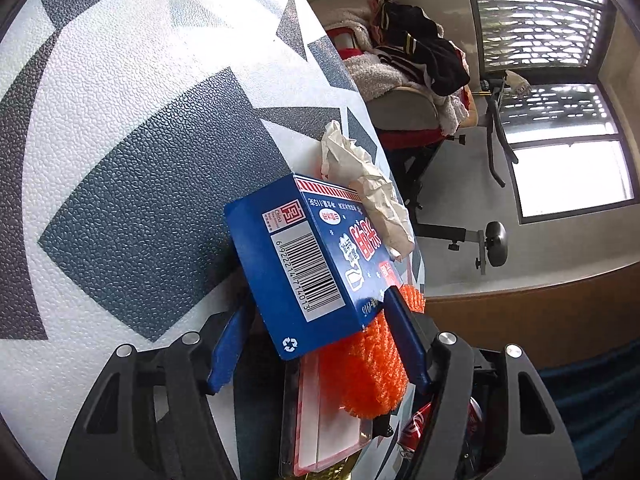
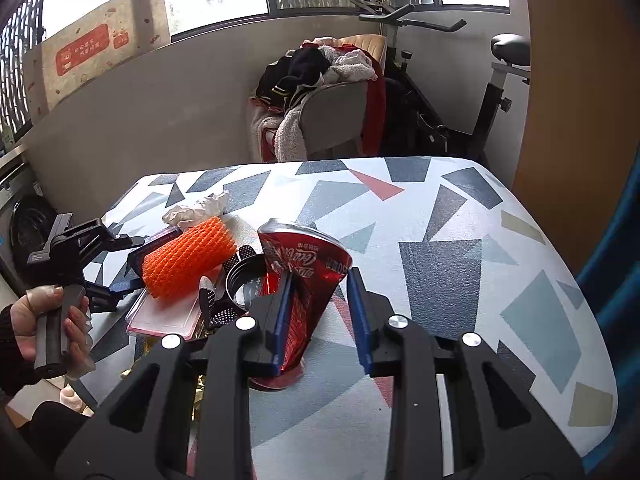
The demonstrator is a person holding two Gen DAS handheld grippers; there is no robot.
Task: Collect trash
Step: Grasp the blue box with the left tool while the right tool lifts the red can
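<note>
A blue carton [image 1: 304, 256] with a barcode sits tilted between the blue fingers of my left gripper [image 1: 316, 298], whose pads lie against its two sides. Under it lie an orange foam net [image 1: 368, 364] and a clear red-rimmed tray [image 1: 320, 420]; a crumpled tissue [image 1: 360, 184] lies just beyond. In the right wrist view my right gripper [image 2: 320, 274] is shut on a crushed red cola can [image 2: 304, 264] standing on the table. To its left are the orange net [image 2: 188, 254], the tissue [image 2: 196, 208] and the left gripper [image 2: 116, 264], held by a hand [image 2: 44, 320].
The table [image 2: 460, 248] wears a cloth with grey, blue and red shapes. A black round lid [image 2: 244, 280] and a spotted black item lie beside the can. Behind the table stand a chair piled with clothes [image 2: 328, 92] and an exercise bike [image 2: 480, 100].
</note>
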